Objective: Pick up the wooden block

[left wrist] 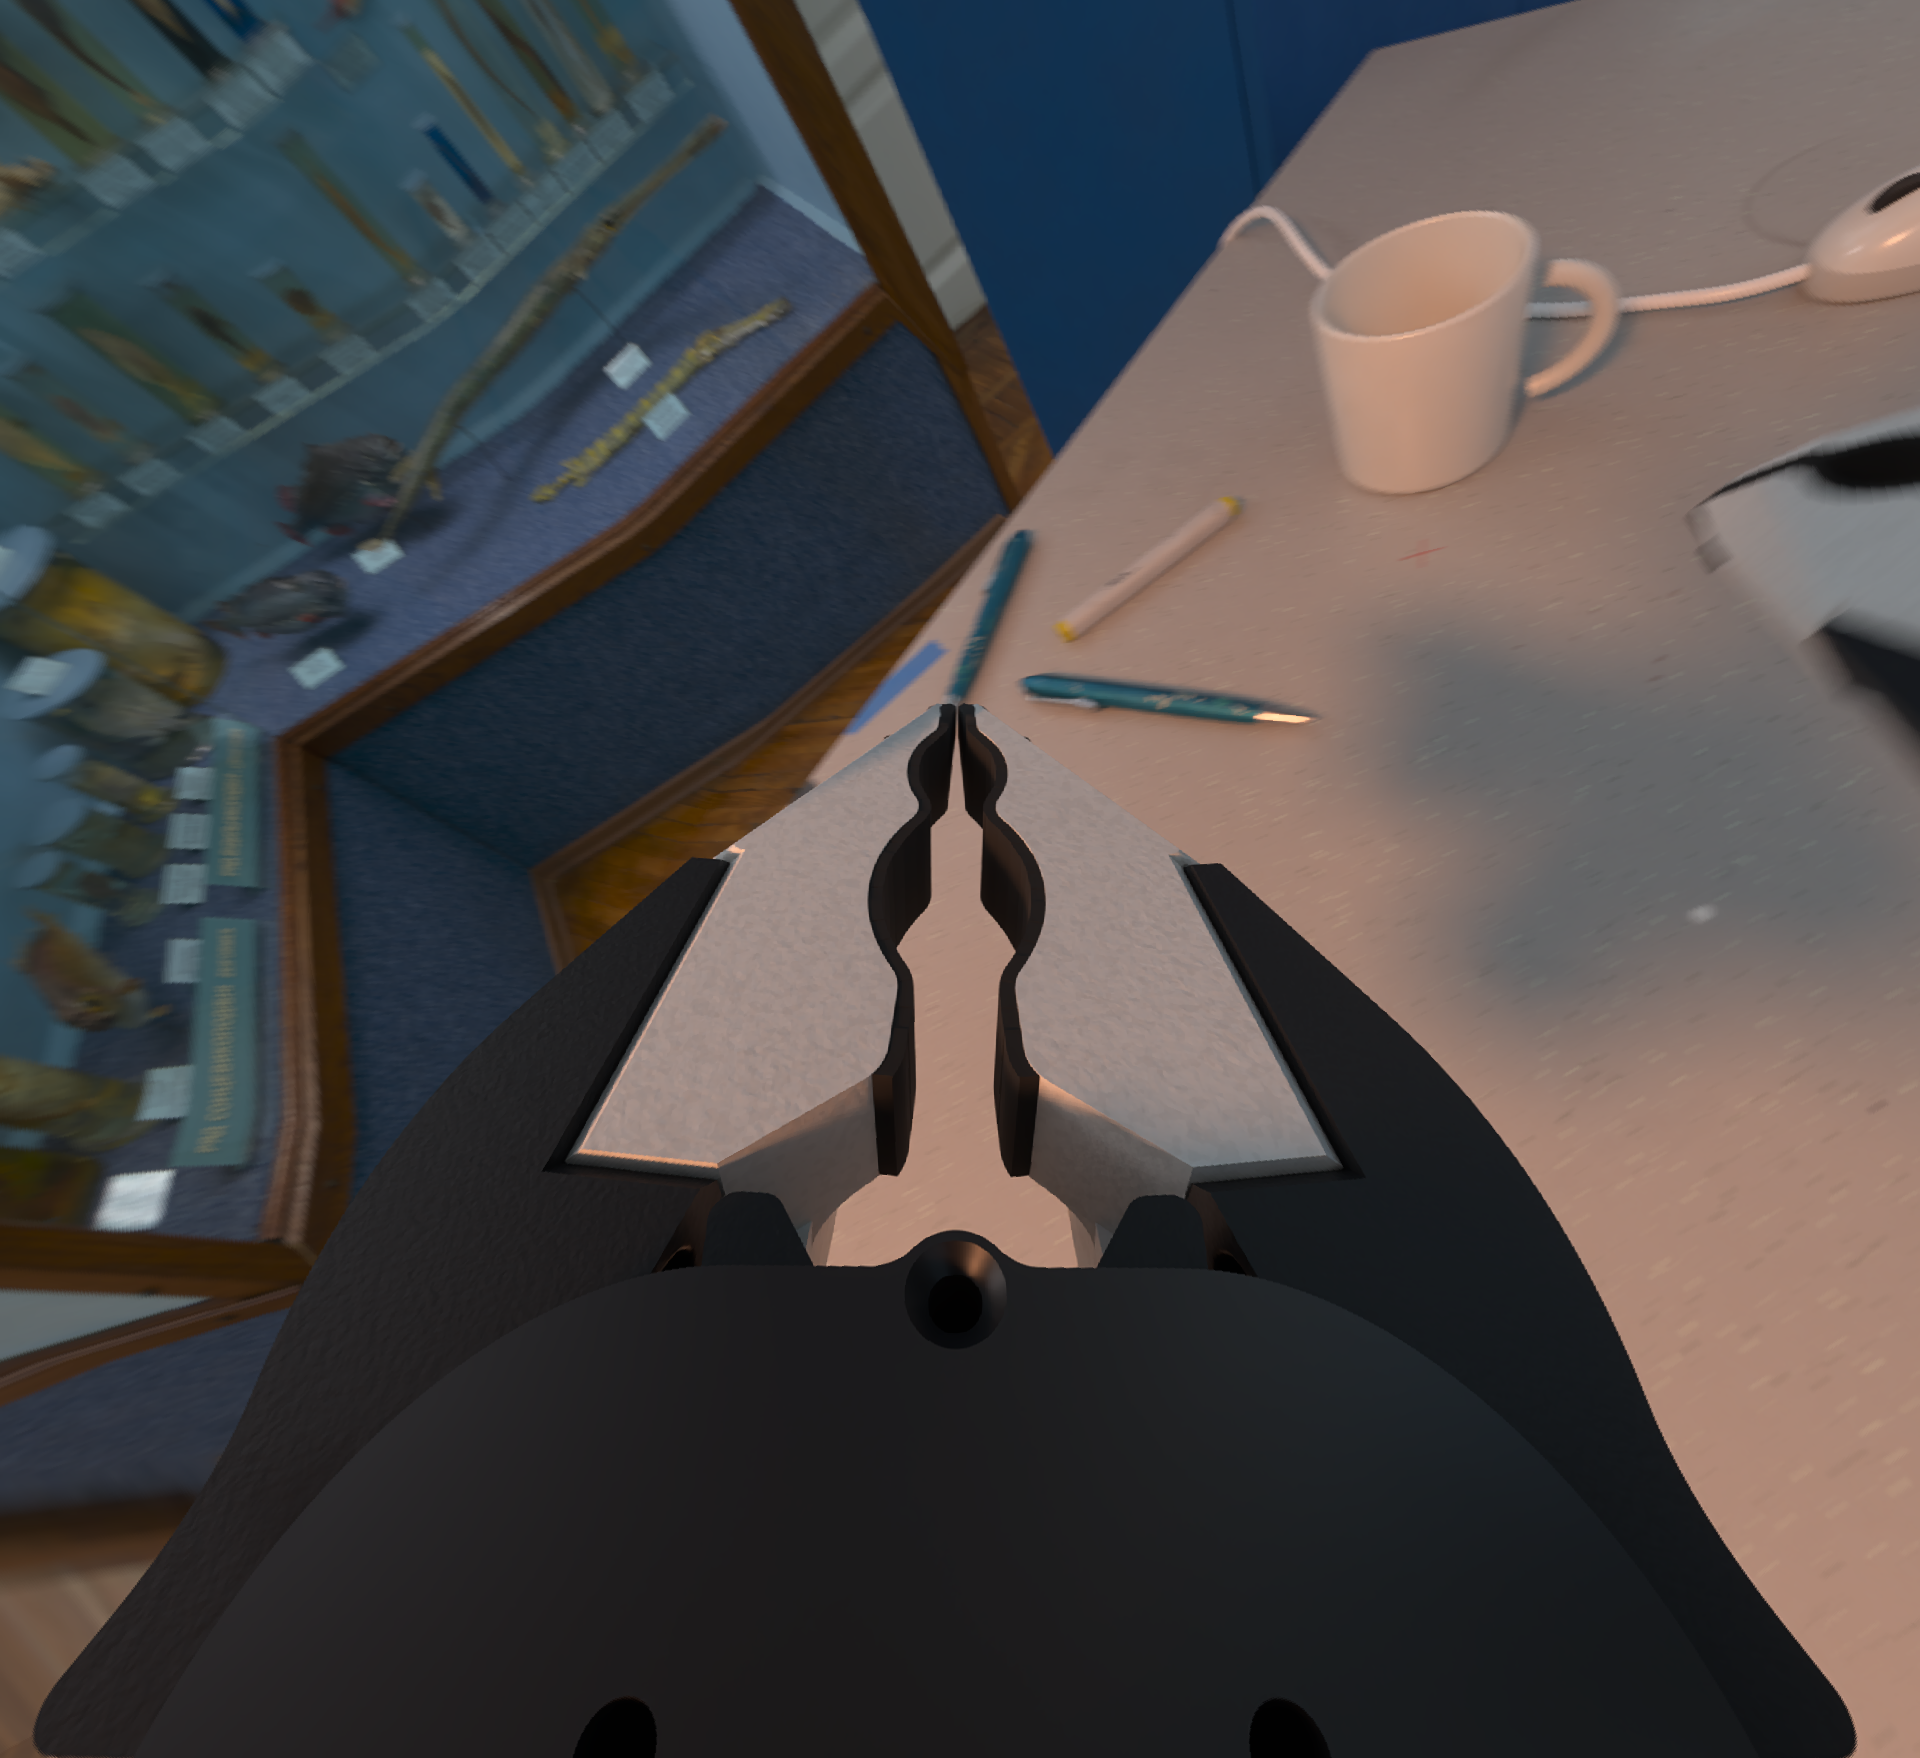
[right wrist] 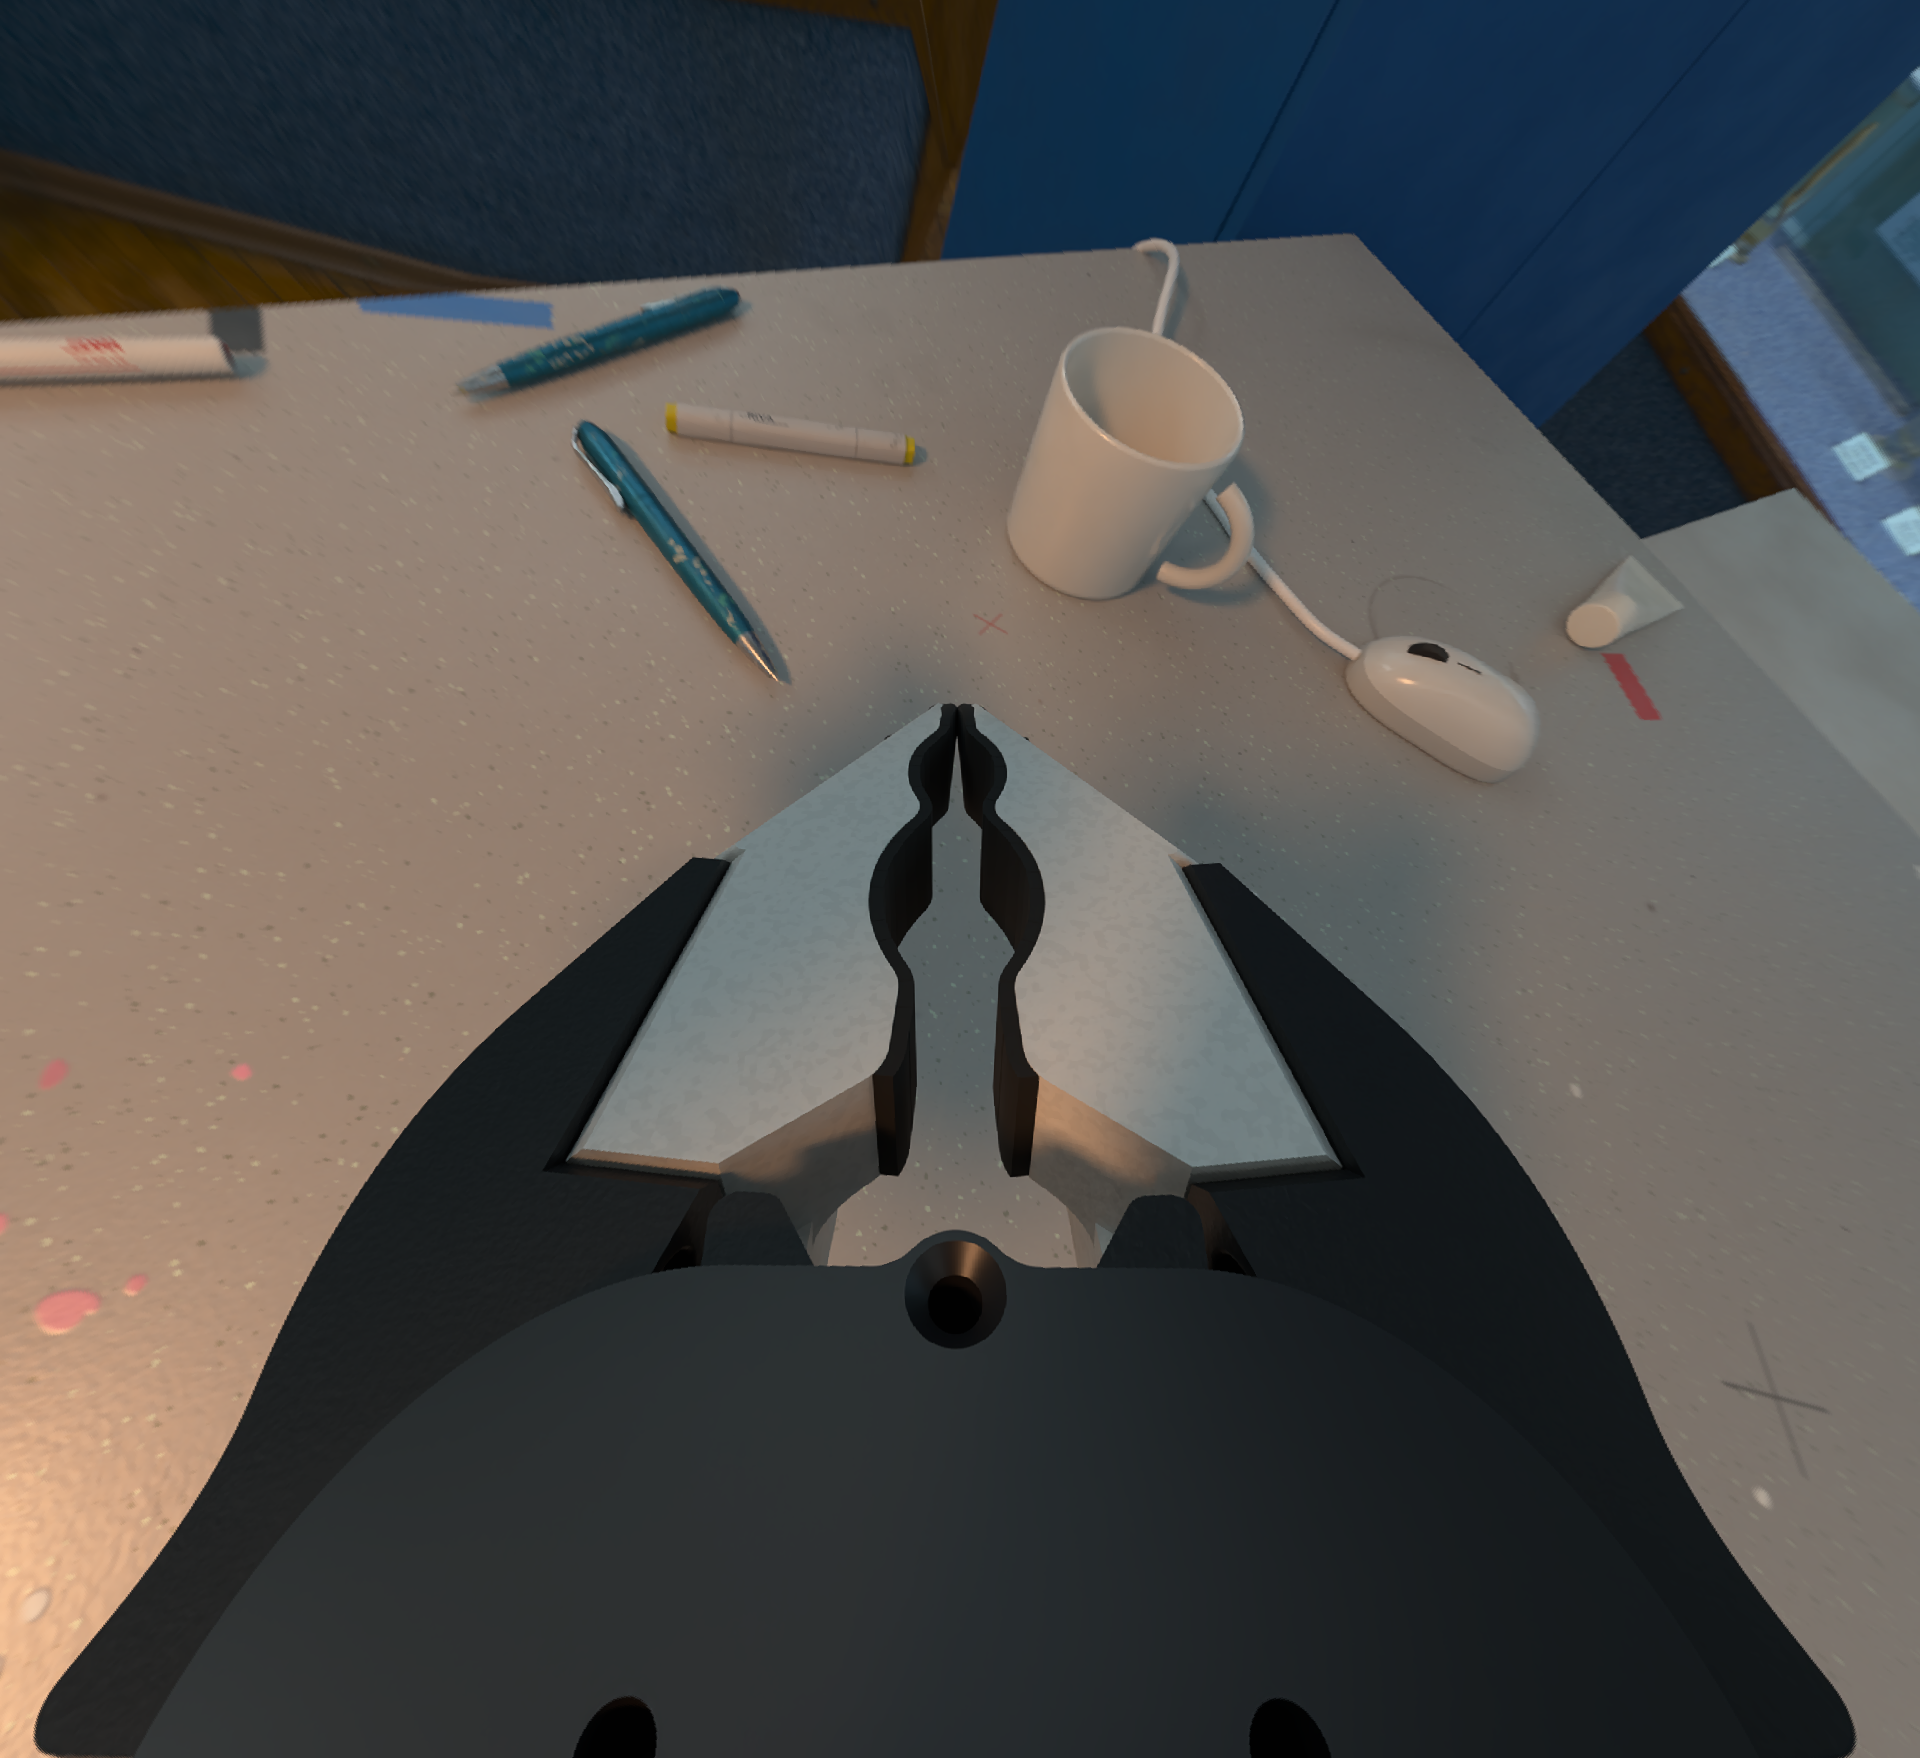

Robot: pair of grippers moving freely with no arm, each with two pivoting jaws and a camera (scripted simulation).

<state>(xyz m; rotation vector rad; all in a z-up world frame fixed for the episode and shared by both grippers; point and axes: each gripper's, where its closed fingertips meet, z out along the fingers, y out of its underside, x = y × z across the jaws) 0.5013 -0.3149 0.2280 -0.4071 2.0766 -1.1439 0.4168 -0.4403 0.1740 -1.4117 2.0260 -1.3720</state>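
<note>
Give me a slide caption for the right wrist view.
Right gripper shut above the table, facing a white mug, corded mouse and pens; no wooden block visible.

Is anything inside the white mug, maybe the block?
The white ceramic mug on the speckled grey table looks empty: only bare inner wall shows. Its very bottom is hidden by the near rim. A white mouse cable passes behind it. No wooden block is visible.
</note>
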